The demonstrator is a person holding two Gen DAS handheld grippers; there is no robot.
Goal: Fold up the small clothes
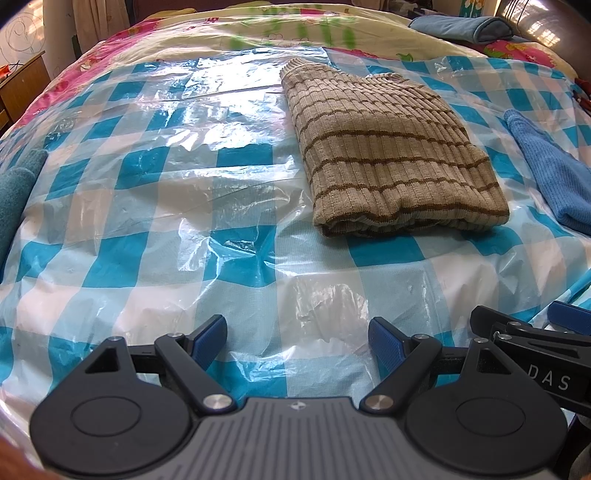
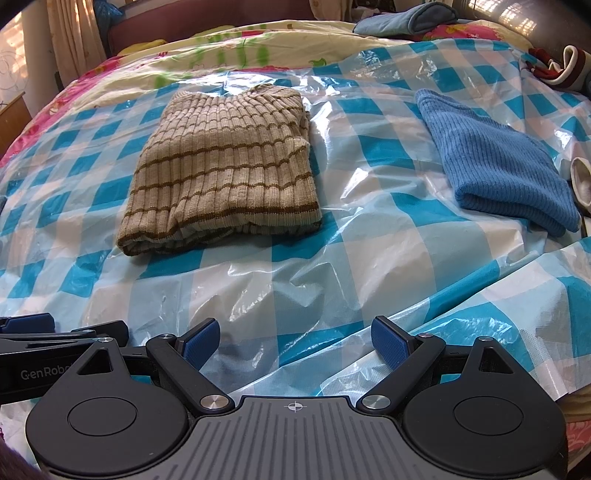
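From the left wrist view, the left gripper hangs above the near edge of the blue-and-white checked plastic sheet spread over the bed, its blue pads spread wide with nothing between them. The tan striped ribbed sweater lies ahead and a little to the right, well apart from the fingers, already folded into a compact rectangle with its doubled edge toward the camera. A blue knit garment lies at the right margin, a teal cloth peeks in at the left, and part of the right gripper shows at the lower right, just beside the left one. From the right wrist view, the right gripper is likewise spread and empty above the sheet's near edge. Here the striped sweater sits ahead to the left, and the blue knit garment is ahead to the right, also folded flat, with a red-and-white garment bunched at the far right corner and a folded blue cloth at the head of the bed. By my judgement this is a pause between pieces: the striped sweater looks finished and neither tool is engaged. The next move probably calls for setting that sweater aside or reaching for an unfolded piece, such as the bunched one at far right, and laying it flat on the open sheet.
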